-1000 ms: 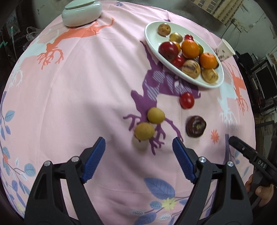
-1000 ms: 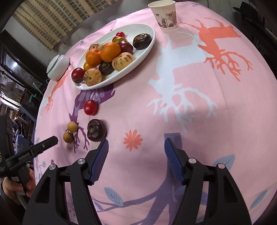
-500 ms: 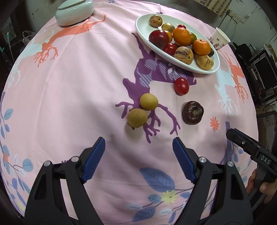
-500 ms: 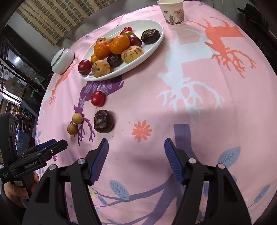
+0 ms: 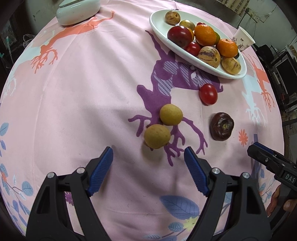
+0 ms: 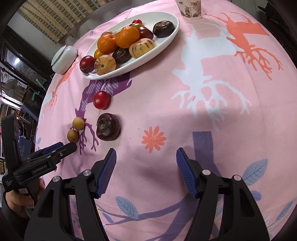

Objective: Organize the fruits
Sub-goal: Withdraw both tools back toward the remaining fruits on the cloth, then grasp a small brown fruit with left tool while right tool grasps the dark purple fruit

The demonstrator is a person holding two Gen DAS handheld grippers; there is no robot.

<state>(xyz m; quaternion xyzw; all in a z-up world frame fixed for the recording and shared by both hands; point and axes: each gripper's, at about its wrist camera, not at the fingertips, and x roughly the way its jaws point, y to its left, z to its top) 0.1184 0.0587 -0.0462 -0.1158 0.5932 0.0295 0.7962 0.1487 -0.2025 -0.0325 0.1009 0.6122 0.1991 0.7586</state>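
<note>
A white oval plate [image 5: 161,20] [image 6: 167,37] holds several fruits: oranges, plums, striped melons, dark mangosteens. Loose on the pink cloth lie two tan longans [image 5: 157,136] [image 5: 171,114], a red tomato [image 5: 208,93] [image 6: 100,99] and a dark mangosteen [image 5: 221,126] [image 6: 108,126]. My left gripper [image 5: 148,166] is open and empty, just short of the nearer longan [image 6: 72,135]. My right gripper [image 6: 146,165] is open and empty, right of and below the mangosteen. Each gripper shows in the other's view, the left one [image 6: 55,150] and the right one [image 5: 259,152].
A white lidded bowl [image 5: 78,11] [image 6: 64,59] stands at the far left of the table. A paper cup [image 5: 242,39] [image 6: 190,8] stands beyond the plate. The round table's edges fall away on all sides.
Both grippers have moved closer to the loose fruits. The left one has come up to the nearer longan; the right one has closed in towards the mangosteen. Both stay open.
</note>
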